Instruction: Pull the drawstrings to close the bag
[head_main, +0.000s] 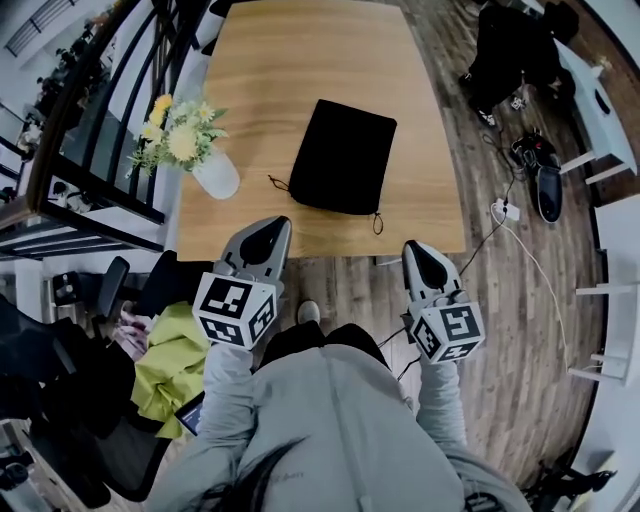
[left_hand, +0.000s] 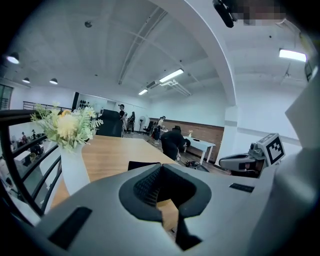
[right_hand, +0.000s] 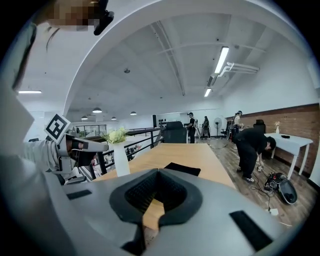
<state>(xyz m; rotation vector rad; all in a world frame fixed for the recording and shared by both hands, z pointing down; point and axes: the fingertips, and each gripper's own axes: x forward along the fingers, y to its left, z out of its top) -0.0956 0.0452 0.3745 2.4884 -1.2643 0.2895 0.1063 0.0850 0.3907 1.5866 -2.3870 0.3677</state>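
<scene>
Setting: open-plan office or lab on an upper level.

- Long rectangular light-wood worktop (head_main: 300, 60), the central piece.
- Black metal railing (right_hand: 145, 137) along the worktop's left side, with a lower level visible beyond it.
- Dark wood-plank floor (head_main: 520, 330) around the worktop.
- White tables (head_main: 600, 110) to the worktop's right, against a brown panelled wall (right_hand: 295, 120).
- White cable and power strip (head_main: 505, 210) on the floor, right of the worktop.
- Pale vaulted ceiling (right_hand: 150, 65) with fluorescent strip lights (right_hand: 221, 59) above the worktop.
- Several people standing (right_hand: 191, 127) beyond the worktop's far end.
- White vase of yellow and white flowers (head_main: 215, 172) on the worktop's left edge.
</scene>
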